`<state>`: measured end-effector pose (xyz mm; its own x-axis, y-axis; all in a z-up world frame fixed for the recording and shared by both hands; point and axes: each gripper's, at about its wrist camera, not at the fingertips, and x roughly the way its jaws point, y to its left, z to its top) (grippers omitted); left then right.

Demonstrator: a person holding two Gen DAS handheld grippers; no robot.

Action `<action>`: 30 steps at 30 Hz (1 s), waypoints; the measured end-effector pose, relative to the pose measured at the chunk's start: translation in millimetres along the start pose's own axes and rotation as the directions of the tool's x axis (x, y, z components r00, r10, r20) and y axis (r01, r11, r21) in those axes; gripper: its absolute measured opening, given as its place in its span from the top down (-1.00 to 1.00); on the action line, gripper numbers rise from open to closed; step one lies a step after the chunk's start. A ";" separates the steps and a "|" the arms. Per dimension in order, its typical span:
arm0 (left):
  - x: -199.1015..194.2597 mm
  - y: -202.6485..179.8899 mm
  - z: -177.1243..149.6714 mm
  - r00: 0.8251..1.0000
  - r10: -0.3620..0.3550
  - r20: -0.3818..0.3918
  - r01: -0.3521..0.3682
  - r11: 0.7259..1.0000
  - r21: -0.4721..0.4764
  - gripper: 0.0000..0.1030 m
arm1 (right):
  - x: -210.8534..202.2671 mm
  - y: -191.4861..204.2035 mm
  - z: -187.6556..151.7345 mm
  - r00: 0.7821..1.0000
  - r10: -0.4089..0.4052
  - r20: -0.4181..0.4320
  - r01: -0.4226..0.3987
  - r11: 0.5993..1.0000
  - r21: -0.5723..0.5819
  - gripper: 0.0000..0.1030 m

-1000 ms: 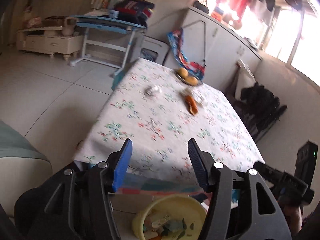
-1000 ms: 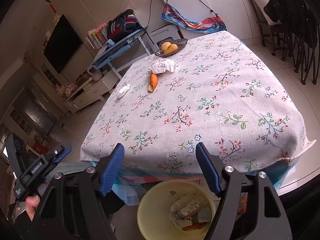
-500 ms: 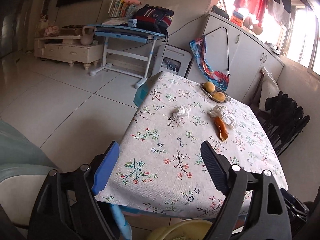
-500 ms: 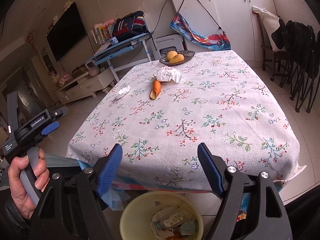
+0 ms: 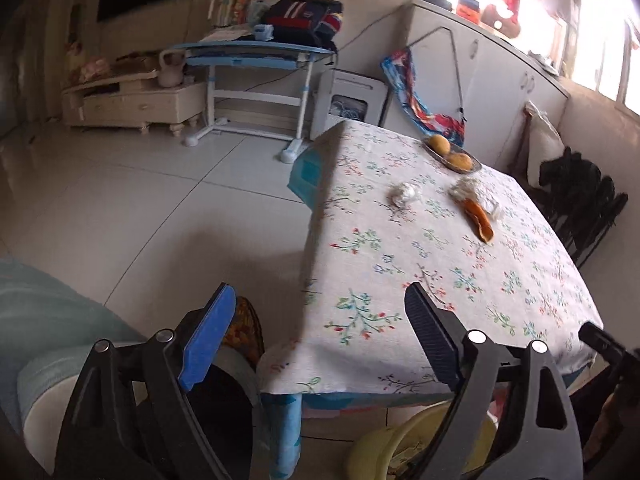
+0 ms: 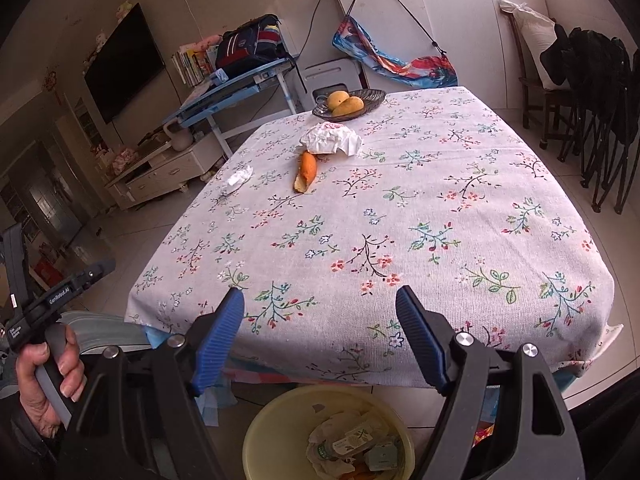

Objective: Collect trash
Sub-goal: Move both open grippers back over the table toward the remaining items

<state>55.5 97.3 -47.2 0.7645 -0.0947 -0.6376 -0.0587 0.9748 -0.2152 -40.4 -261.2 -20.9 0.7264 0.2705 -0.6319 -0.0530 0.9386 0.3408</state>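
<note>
Because the yellow bin [image 6: 328, 432] sits low in frame under the table's [image 6: 520, 208] near edge, I hold both tools above it. My right gripper [image 6: 320, 336] and left gripper [image 5: 316, 336] gape empty. The orange peel [image 6: 306, 171], big tissue [image 6: 332, 140] and small wad [image 6: 239, 178] lie upper centre, well apart from either gripper.

The desk [image 6: 400, 220] carries a fruit dish [image 6: 349, 103] at its far edge. A crumpled wrapper [image 6: 332, 139] lies just in front of the dish, touching a peel [image 6: 306, 171] on its near side. A small tissue wad [image 6: 238, 178] lies left of the peel. A bin [image 6: 328, 434] stands on the floor before the desk's near edge, with trash inside.
</note>
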 end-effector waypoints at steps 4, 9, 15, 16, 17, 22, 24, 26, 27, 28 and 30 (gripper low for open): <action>-3.9 23.0 5.3 0.999 0.043 0.032 -0.038 0.989 -0.144 -0.61 | -2.2 1.6 -1.3 1.000 -0.005 0.001 0.005 1.000 -0.013 -0.46; -0.7 -25.3 1.2 0.999 0.013 0.038 -0.013 1.000 -0.007 -0.62 | 0.0 -4.5 -1.7 1.000 -0.027 -0.002 0.027 1.000 0.006 -0.46; 10.5 -88.1 -10.3 0.999 -0.034 0.007 0.032 0.986 0.163 -0.62 | 6.1 0.1 -1.0 0.998 -0.065 -0.003 0.065 0.997 -0.027 -0.46; 11.5 -96.4 -11.7 0.999 -0.036 0.010 0.034 0.982 0.184 -0.62 | 6.4 0.6 -0.1 0.997 -0.071 0.001 0.071 0.997 -0.031 -0.46; 12.1 -104.4 -12.0 0.999 -0.038 0.010 0.036 0.979 0.199 -0.62 | 6.8 1.3 0.9 0.997 -0.077 0.004 0.077 0.996 -0.034 -0.46; 11.6 -124.4 -12.8 0.999 -0.044 0.022 0.037 0.967 0.254 -0.64 | 11.1 3.0 7.1 0.996 -0.092 0.007 0.092 0.995 -0.045 -0.46; 13.9 -124.5 -12.7 0.999 -0.037 0.008 0.034 0.968 0.248 -0.66 | 14.8 4.2 10.5 0.996 -0.090 0.006 0.091 0.995 -0.049 -0.46; 15.6 -121.2 -10.7 0.999 -0.032 -0.004 0.032 0.973 0.228 -0.66 | 21.4 5.4 14.8 0.996 -0.084 -0.003 0.084 0.995 -0.048 -0.46; 16.1 -118.6 -8.4 0.999 -0.034 -0.006 0.035 0.976 0.216 -0.66 | 25.8 6.0 17.7 0.997 -0.080 -0.011 0.079 0.996 -0.047 -0.46; 17.1 -114.8 -4.8 0.999 -0.037 -0.005 0.038 0.979 0.199 -0.66 | 30.2 6.9 20.8 0.997 -0.074 -0.017 0.073 0.996 -0.047 -0.46; 24.0 -102.7 5.6 0.998 -0.052 -0.020 0.054 0.988 0.146 -0.68 | 38.6 8.2 28.2 0.998 -0.057 -0.027 0.056 0.997 -0.047 -0.46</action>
<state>83.4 -4.0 -36.3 0.7538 -0.1493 -0.6399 0.0772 0.9872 -0.1394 6.5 -249.1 -22.9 0.7096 0.2218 -0.6688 -0.0445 0.9614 0.2716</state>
